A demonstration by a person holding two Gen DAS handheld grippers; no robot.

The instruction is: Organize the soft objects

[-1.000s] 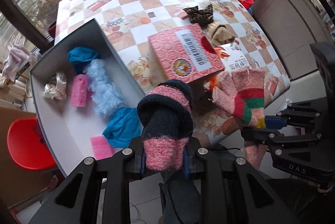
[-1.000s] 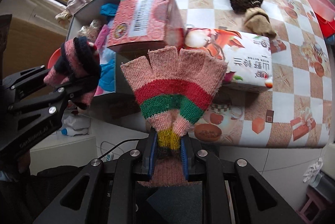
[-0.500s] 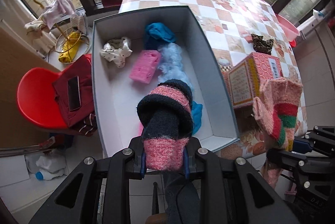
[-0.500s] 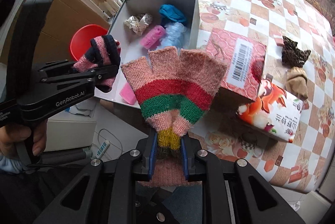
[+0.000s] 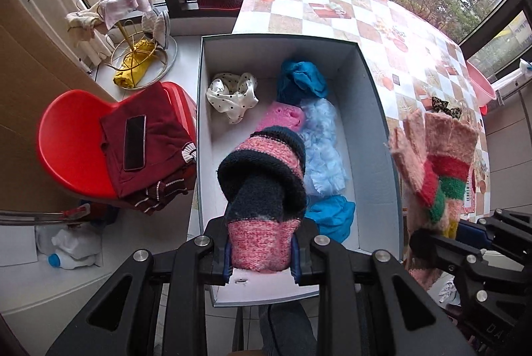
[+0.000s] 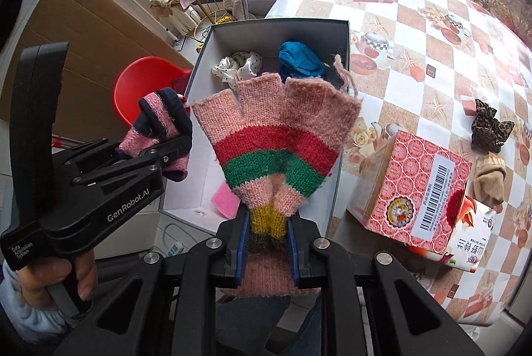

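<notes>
The left gripper [image 5: 261, 251] is pinching a rolled pink-and-navy sock [image 5: 262, 176] over the grey box [image 5: 379, 110], while the right gripper [image 6: 267, 239] is squeezing a striped fingerless glove [image 6: 279, 136].

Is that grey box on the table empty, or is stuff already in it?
Partly filled. The grey box already holds a polka-dot cloth, blue cloths, a pink sponge and light-blue fluff.

Striped gloves [image 5: 266, 186] [image 6: 279, 156] upright above grey box [image 5: 379, 123].
</notes>
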